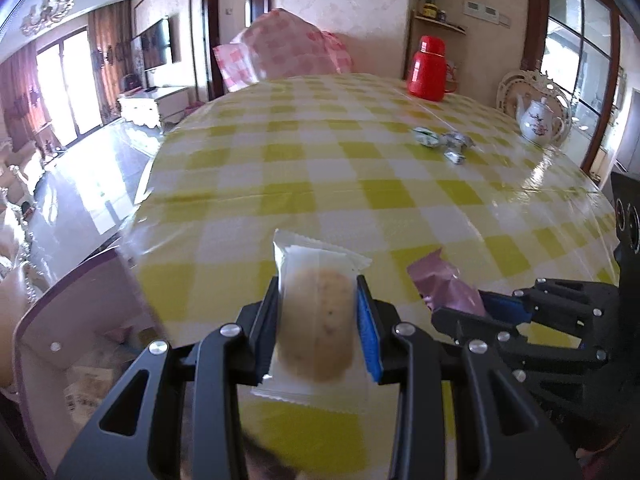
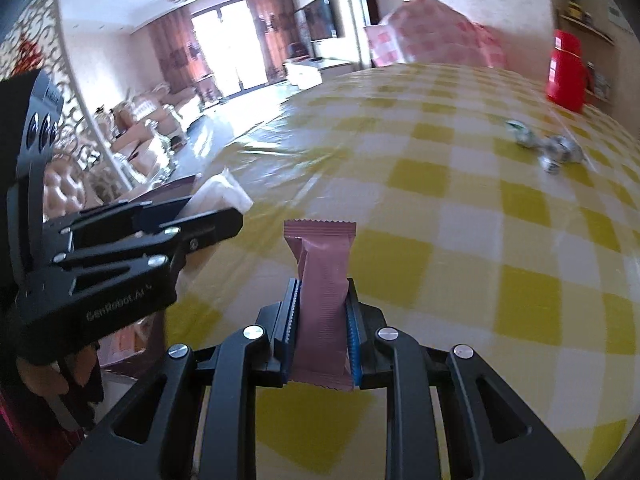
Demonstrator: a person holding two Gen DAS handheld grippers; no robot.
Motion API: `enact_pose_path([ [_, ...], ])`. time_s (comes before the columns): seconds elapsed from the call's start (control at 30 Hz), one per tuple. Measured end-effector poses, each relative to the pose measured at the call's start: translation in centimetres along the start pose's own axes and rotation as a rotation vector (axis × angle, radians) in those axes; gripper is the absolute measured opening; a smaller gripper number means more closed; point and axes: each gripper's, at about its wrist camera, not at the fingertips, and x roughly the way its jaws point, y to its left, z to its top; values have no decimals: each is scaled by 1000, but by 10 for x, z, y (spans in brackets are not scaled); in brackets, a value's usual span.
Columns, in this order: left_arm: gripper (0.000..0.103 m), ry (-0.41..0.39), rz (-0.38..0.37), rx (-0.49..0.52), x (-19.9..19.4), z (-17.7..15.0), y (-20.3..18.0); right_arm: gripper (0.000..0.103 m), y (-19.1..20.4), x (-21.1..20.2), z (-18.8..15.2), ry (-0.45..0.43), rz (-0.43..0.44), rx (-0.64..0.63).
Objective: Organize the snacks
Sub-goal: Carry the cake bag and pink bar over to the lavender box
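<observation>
Yellow and white checks cover the table [image 1: 360, 168], which is overlaid with a glossy clear film. A pale biscuit in a clear wrapper [image 1: 316, 320] is clamped between the blue pads of the left gripper [image 1: 316, 316] and is held above the near part of the table. A pink snack bar [image 2: 324, 304] is pinched upright in the right gripper [image 2: 322, 312], with its crimped top edge standing clear of the fingers. The two grippers are held side by side, near each other, over the near edge of the table. A small cluster of wrapped candies [image 1: 444, 142] is seen lying farther across the table, well apart from both grippers. A red flask [image 1: 427, 68] is placed near the far edge, and a white teapot [image 1: 538, 120] is set at the far right.
</observation>
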Motion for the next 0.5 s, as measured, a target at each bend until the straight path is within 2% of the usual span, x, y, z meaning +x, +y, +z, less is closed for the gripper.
enact_pose_path([
  [0.33,36,0,122,-81,-19,-12,79,21,70,13,4,14,57,-116],
  [0.5,36,16,237,-118,-23,-17,123,21,115,20,5,34,119,-189],
])
